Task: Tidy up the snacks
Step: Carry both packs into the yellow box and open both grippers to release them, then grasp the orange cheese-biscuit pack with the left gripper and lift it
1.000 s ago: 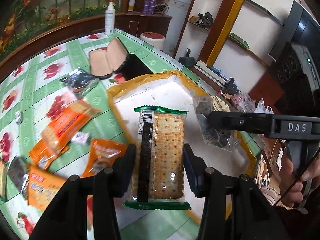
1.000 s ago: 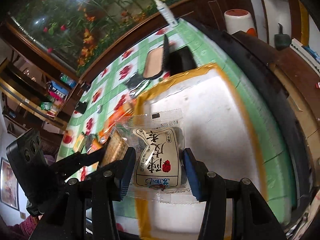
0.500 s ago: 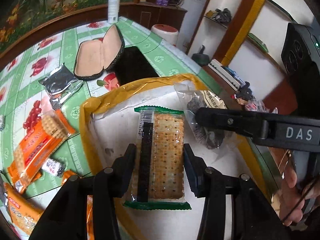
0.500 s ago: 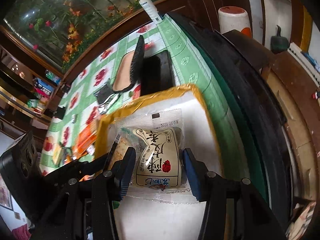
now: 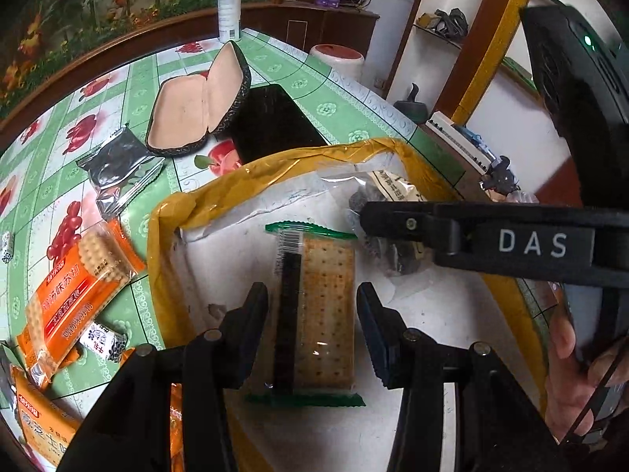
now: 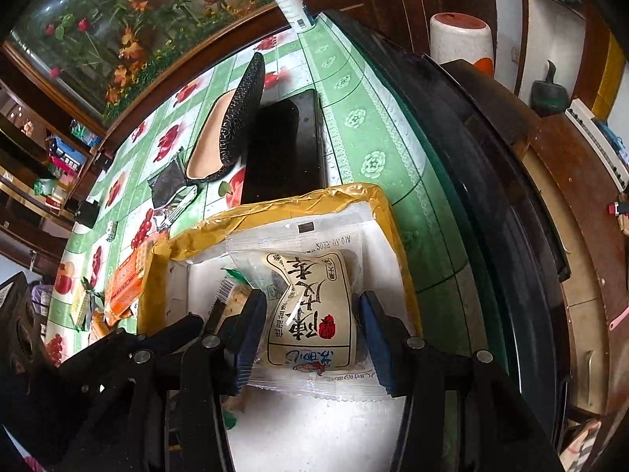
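Observation:
My left gripper [image 5: 310, 295] is shut on a clear cracker pack [image 5: 326, 306] with green ends, held lengthwise between the pads. It hangs over the white inside of a foam box with a yellow-taped rim [image 5: 220, 188]. My right gripper [image 6: 310, 303] is shut on a clear bag of dark snacks [image 6: 306, 275] with a cream label, over the same box [image 6: 275, 206]. The two grippers sit side by side, and the right one's finger [image 5: 432, 228] crosses the left wrist view. The cracker pack [image 6: 232, 295] peeks out left of the bag.
An open glasses case [image 5: 196, 106], a black slab [image 5: 275, 122] and a silver packet [image 5: 118, 169] lie beyond the box. Orange cracker packs [image 5: 74, 295] and a small candy [image 5: 104, 340] lie left of it. A spray bottle [image 5: 230, 8] stands far back. The table edge [image 6: 432, 181] runs close on the right.
Both grippers have moved forward and down over the box, each keeping its snack. The box now fills more of both views, and the loose snacks have slid off to the left.

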`<act>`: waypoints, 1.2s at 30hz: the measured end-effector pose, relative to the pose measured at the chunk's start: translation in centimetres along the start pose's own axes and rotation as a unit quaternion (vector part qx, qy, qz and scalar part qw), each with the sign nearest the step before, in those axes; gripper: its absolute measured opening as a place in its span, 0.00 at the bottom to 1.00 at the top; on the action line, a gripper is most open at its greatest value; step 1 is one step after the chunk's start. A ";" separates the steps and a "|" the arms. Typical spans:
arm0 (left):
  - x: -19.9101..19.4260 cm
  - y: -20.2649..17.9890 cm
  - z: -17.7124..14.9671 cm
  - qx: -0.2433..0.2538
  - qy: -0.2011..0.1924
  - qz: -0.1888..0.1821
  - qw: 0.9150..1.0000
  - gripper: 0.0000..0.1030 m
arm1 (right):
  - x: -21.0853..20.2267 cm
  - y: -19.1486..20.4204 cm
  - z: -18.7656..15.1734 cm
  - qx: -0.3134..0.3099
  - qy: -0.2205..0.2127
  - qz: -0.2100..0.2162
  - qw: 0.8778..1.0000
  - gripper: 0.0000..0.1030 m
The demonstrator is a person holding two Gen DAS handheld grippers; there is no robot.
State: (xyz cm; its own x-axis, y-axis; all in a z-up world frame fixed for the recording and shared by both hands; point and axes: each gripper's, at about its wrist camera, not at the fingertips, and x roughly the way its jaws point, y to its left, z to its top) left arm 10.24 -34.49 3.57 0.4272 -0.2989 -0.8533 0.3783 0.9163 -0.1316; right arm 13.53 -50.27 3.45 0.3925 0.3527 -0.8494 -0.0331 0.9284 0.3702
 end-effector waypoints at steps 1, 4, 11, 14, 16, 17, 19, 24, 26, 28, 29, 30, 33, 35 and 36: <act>0.0 0.0 0.0 0.001 0.001 0.000 1.000 0.46 | 0.1 0.1 0.0 -0.003 0.000 -0.003 1.000 0.52; 0.0 -0.2 0.0 0.004 0.001 0.000 1.000 0.55 | 0.1 0.3 0.1 -0.006 0.002 -0.010 1.000 0.53; -0.8 -0.1 -0.2 -0.001 0.001 -0.012 1.000 0.59 | -1.5 0.3 0.0 -0.010 -0.017 -0.012 1.000 0.55; -1.7 -0.1 -0.5 0.000 -0.004 -0.017 1.000 0.59 | -2.8 0.4 -0.6 -0.001 -0.028 -0.006 1.000 0.55; -2.7 0.0 -0.7 -0.002 -0.012 -0.022 1.000 0.60 | -3.8 0.5 -1.1 0.011 -0.035 0.005 0.999 0.55; -3.0 0.1 -0.8 -0.004 -0.014 -0.025 1.000 0.60 | -4.2 0.5 -1.4 0.017 -0.038 0.009 0.999 0.55; -3.9 0.4 -1.1 -0.009 -0.019 -0.031 0.999 0.60 | -5.0 0.8 -2.0 0.026 -0.045 0.017 0.999 0.55; -5.7 1.3 -2.2 -0.018 -0.023 -0.037 0.999 0.61 | -6.0 2.0 -3.4 0.042 -0.046 0.038 0.997 0.55; -6.3 2.0 -2.6 -0.026 -0.025 -0.039 0.999 0.61 | -6.0 2.7 -3.6 0.040 -0.043 0.043 0.997 0.55; -7.0 2.8 -3.1 -0.033 -0.028 -0.036 0.998 0.61 | -5.9 3.8 -4.0 0.034 -0.038 0.049 0.997 0.55; -7.4 3.2 -3.4 -0.037 -0.029 -0.034 0.998 0.61 | -5.8 4.2 -4.0 0.032 -0.037 0.051 0.998 0.55; -7.8 3.8 -3.7 -0.042 -0.031 -0.033 0.998 0.61 | -5.6 4.7 -4.2 0.029 -0.034 0.055 0.997 0.55; -8.8 5.4 -4.6 -0.058 -0.035 -0.027 0.997 0.61 | -5.1 6.3 -4.5 0.016 -0.025 0.064 0.997 0.55; -9.7 6.9 -5.2 -0.072 -0.039 -0.022 0.996 0.61 | -4.7 7.2 -4.8 0.010 -0.022 0.070 0.997 0.55; -10.2 7.9 -5.7 -0.081 -0.041 -0.017 0.996 0.61 | -4.5 7.8 -4.9 0.007 -0.020 0.072 0.997 0.55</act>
State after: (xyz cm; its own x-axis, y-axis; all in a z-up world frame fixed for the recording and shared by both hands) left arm 4.24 -22.72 8.34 0.4853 -0.3444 -0.8036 0.2587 0.9346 -0.2443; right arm 6.97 -44.08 8.33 0.4205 0.4775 -0.7715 -0.0796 0.8665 0.4928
